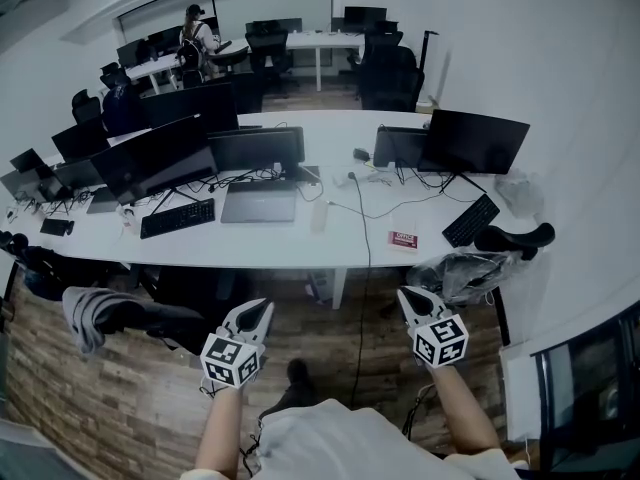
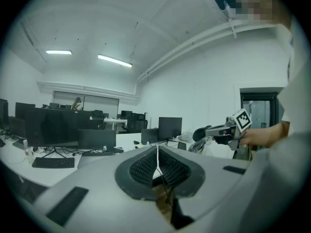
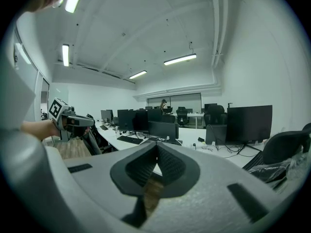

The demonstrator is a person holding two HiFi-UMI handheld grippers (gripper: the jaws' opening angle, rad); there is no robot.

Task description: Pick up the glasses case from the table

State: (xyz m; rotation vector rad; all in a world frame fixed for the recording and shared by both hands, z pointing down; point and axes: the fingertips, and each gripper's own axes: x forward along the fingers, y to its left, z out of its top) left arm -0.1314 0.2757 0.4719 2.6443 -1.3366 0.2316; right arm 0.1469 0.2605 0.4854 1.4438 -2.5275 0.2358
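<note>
A small red oblong case [image 1: 403, 239] with a pale label lies near the front edge of the long white table [image 1: 300, 250], right of centre; it looks like the glasses case. Both grippers are held over the wooden floor, short of the table. My left gripper [image 1: 262, 309] is shut and empty, its ribbed pads [image 2: 146, 166] meeting at the tip. My right gripper [image 1: 405, 294] is likewise shut with nothing between its pads [image 3: 167, 165]. Each gripper view shows the other gripper off to the side: the right gripper [image 2: 214, 130] and the left gripper [image 3: 80, 122].
On the table stand several monitors [image 1: 475, 141], a closed laptop [image 1: 259, 205], and keyboards [image 1: 177, 218] [image 1: 470, 220]. A cable [image 1: 366, 268] hangs off the front edge. There is a chair with a plastic bag [image 1: 462, 270] at right, a chair with grey cloth [image 1: 95, 313] at left, and a person [image 1: 197, 30] far back.
</note>
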